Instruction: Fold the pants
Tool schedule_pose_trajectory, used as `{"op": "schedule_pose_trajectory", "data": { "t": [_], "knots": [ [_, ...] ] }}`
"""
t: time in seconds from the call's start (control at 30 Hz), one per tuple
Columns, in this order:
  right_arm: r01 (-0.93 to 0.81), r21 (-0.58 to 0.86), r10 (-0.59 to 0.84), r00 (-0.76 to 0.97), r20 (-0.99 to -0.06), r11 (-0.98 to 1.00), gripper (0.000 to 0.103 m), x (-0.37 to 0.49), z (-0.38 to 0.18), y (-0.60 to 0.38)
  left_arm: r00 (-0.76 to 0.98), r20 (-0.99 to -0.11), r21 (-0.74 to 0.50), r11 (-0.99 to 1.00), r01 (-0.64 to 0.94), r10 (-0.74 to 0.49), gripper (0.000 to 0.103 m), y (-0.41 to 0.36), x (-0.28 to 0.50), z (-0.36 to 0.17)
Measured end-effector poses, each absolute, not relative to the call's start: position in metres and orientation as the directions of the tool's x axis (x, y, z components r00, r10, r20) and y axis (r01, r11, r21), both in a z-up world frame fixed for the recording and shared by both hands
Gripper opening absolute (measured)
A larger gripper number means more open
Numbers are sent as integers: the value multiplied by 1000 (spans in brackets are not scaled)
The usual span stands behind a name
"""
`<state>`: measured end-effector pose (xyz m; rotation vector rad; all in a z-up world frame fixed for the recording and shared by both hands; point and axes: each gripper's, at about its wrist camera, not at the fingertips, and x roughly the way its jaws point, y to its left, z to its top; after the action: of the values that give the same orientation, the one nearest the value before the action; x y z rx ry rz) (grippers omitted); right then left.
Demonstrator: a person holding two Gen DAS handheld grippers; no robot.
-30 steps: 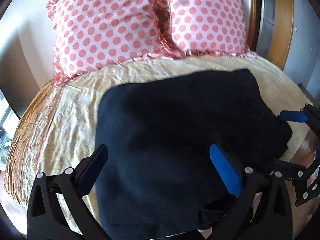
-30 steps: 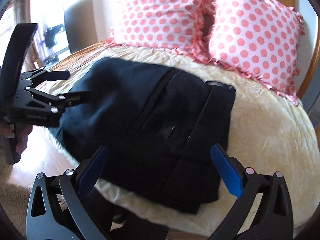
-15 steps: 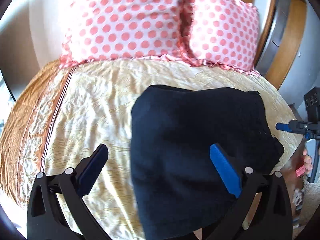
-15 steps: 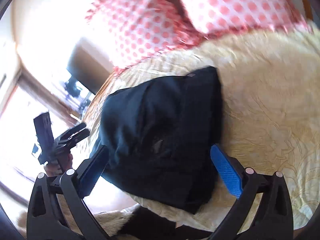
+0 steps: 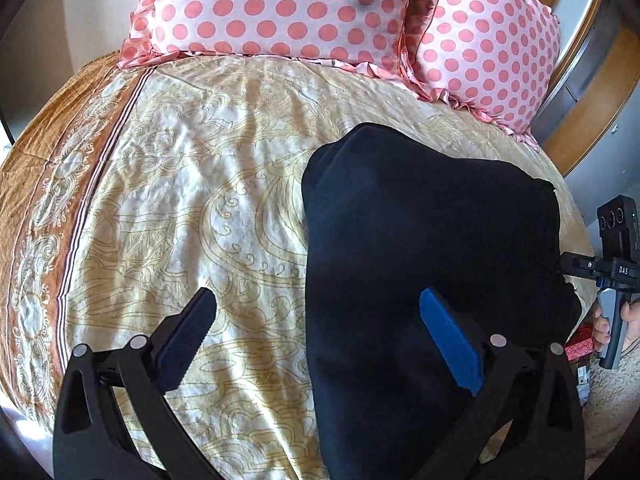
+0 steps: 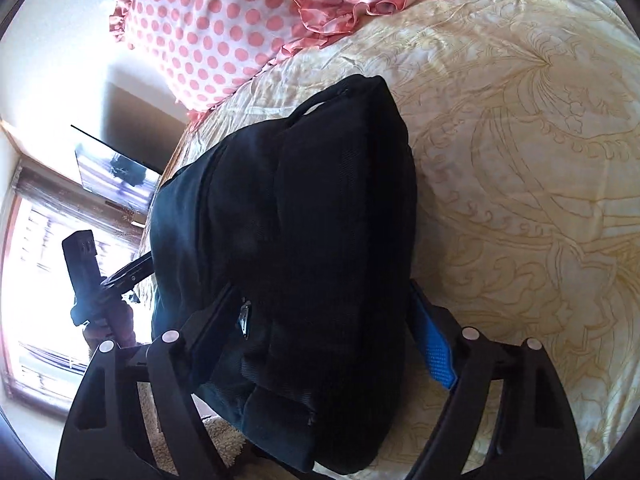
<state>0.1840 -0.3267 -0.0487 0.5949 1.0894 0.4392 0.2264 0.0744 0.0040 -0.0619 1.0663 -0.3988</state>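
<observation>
- The pants (image 5: 424, 240), dark and folded into a thick bundle, lie on the bed (image 5: 180, 200) near its front edge, below two dotted pillows (image 5: 280, 4).
- The left tongs (image 5: 320, 344) are released, fingers wide apart and holding nothing.
- Their blue right finger (image 5: 448, 344) hangs over the pants' near left part; the other finger is over bare bedspread, so the bundle's left edge runs between them.
- The right tongs (image 6: 328, 344) are spread too, straddling the near end of the pants (image 6: 312, 220).
- Cloth fills the gap between their fingers, and both pads lie against or just beside the bundle's sides; I cannot tell whether they press it.
- In the left view, the right tongs (image 5: 568, 266) appear at the pants' far right edge.
</observation>
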Motion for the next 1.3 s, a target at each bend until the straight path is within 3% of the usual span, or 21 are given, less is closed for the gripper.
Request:
{"op": "schedule_pose_trajectory", "data": {
  "t": [0.17,0.33,0.43,0.47,0.5,0.57,0.8,1.3],
  "knots": [
    [-44,649,609,399,-686,760,85,186,-51,-326,411,-810,-286,894,344,-418,101,70,225,7],
    [-92,698,665,413,-623,711,82,179,-49,-326,389,-807,-297,875,383,-444,101,60,223,8],
    [-91,669,639,417,-647,737,74,180,-52,-325,404,-823,-243,891,385,-399,101,54,223,6],
    [-91,663,632,418,-652,743,69,178,-51,-326,419,-825,-216,898,384,-378,101,52,222,7],
    [-83,654,620,425,-659,752,56,177,-51,-328,432,-825,-198,902,384,-365,101,50,221,7],
    [-79,658,620,433,-654,749,49,175,-52,-331,454,-826,-160,912,377,-333,101,48,219,10],
    [-127,629,603,481,-637,767,36,166,-38,-328,498,-830,-71,932,354,-253,101,39,215,16],
    [-158,621,602,510,-614,768,35,163,-31,-323,563,-806,24,940,341,-184,101,31,208,20]
  ]
}}
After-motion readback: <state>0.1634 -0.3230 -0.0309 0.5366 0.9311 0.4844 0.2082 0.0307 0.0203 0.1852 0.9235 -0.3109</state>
